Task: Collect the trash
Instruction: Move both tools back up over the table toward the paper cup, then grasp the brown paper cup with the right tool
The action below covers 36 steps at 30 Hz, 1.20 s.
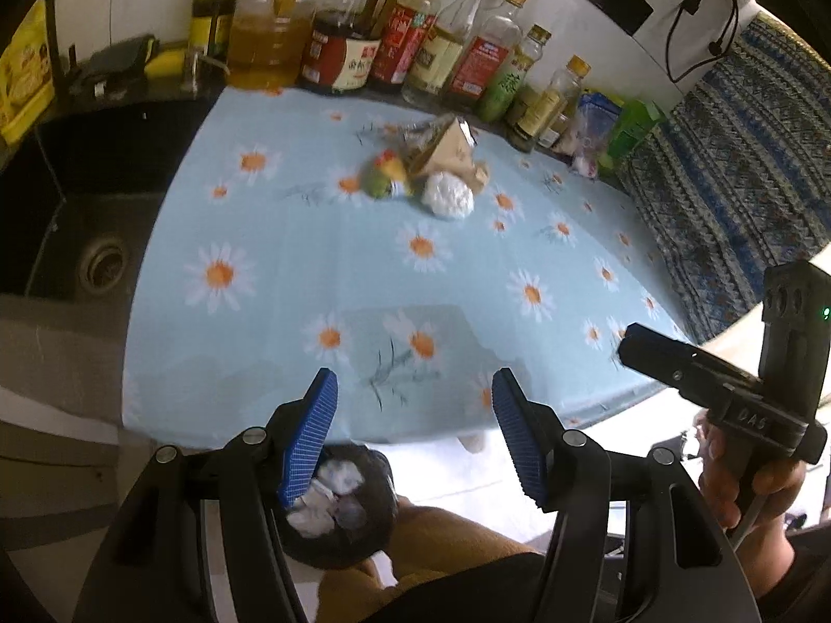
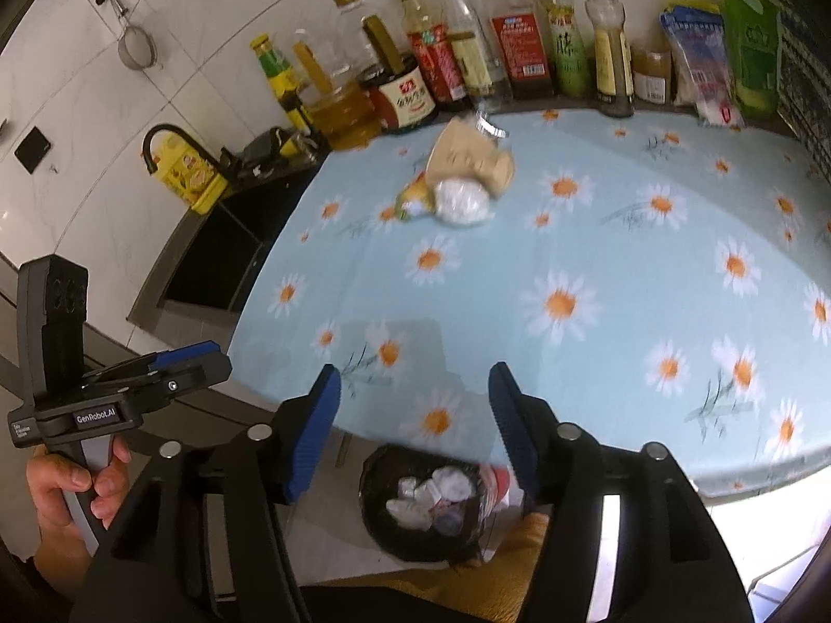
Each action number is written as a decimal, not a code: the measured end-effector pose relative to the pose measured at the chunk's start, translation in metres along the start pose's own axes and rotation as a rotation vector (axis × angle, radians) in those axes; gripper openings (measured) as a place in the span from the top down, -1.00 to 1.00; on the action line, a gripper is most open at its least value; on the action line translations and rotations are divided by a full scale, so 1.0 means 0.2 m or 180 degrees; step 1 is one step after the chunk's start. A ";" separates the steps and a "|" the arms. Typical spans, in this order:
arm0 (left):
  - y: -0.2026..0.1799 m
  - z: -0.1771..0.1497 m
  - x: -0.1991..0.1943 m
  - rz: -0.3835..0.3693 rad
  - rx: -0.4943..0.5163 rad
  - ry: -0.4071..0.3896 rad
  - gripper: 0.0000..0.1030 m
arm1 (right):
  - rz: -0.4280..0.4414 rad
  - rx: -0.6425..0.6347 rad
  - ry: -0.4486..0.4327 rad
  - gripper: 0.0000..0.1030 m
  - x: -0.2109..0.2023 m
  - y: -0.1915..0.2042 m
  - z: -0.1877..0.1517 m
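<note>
A small pile of trash lies at the back of the daisy-print tablecloth (image 1: 311, 239): a crumpled white paper ball (image 1: 447, 196) (image 2: 461, 201), a brown paper piece (image 1: 449, 148) (image 2: 462, 153) and a green-yellow wrapper (image 1: 384, 176) (image 2: 415, 197). Below the table's near edge stands a black bin (image 1: 382, 529) (image 2: 371, 472) holding white crumpled paper. A blurred red and white piece (image 2: 496, 480) is at the bin's right rim. My left gripper (image 1: 414, 381) hovers open above the bin and table edge, nothing between its fingers. My right gripper (image 2: 414, 374) is open and empty beside it.
A row of oil and sauce bottles (image 1: 363, 46) (image 2: 467, 62) lines the back wall. A dark sink (image 1: 93, 218) (image 2: 218, 259) lies left of the table. A blue patterned cloth (image 1: 727, 166) covers something at the right. The person's tan-clad leg (image 1: 441, 545) is beside the bin.
</note>
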<state>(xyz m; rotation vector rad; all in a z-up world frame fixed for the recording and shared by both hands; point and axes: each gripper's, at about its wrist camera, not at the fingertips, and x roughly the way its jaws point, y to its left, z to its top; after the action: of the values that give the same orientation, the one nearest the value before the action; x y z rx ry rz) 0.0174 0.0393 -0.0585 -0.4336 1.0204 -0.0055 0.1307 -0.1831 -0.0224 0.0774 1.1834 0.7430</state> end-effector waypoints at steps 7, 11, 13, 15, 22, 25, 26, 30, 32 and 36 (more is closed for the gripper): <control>-0.04 0.18 0.09 0.0167 -0.0098 -0.0047 -0.16 | 0.0118 0.0095 -0.0033 -0.58 0.09 -0.16 0.24; -0.05 0.27 0.14 0.0263 -0.0143 -0.0057 -0.16 | 0.0205 0.0207 0.0017 -0.62 0.21 -0.24 0.39; -0.05 0.31 0.17 0.0332 -0.0200 -0.0063 -0.16 | 0.0234 0.0264 0.0068 -0.62 0.26 -0.26 0.45; -0.05 0.33 0.19 0.0352 -0.0251 -0.0061 -0.16 | 0.0274 0.0344 0.0137 -0.63 0.33 -0.29 0.51; -0.02 0.37 0.22 0.0429 -0.0445 -0.0074 -0.16 | 0.0313 0.0500 0.0316 -0.77 0.55 -0.32 0.69; 0.00 0.36 0.23 0.0446 -0.0507 -0.0067 -0.16 | 0.0312 0.0631 0.0398 -0.85 0.63 -0.34 0.75; 0.01 0.36 0.23 0.0453 -0.0537 -0.0065 -0.16 | 0.0276 0.0668 0.0415 -0.85 0.66 -0.35 0.76; 0.04 0.35 0.23 0.0466 -0.0609 -0.0073 -0.16 | 0.0234 0.0823 0.0483 -0.87 0.73 -0.37 0.82; 0.06 0.35 0.24 0.0464 -0.0641 -0.0075 -0.16 | 0.0222 0.0919 0.0535 -0.87 0.78 -0.39 0.85; 0.09 0.33 0.24 0.0450 -0.0701 -0.0074 -0.16 | 0.0204 0.1071 0.0624 -0.87 0.86 -0.40 0.88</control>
<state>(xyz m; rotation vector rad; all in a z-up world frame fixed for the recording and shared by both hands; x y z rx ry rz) 0.0946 0.0689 -0.0742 -0.5595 1.0307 0.2399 0.3504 -0.0918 -0.1237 0.3298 1.4918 0.6108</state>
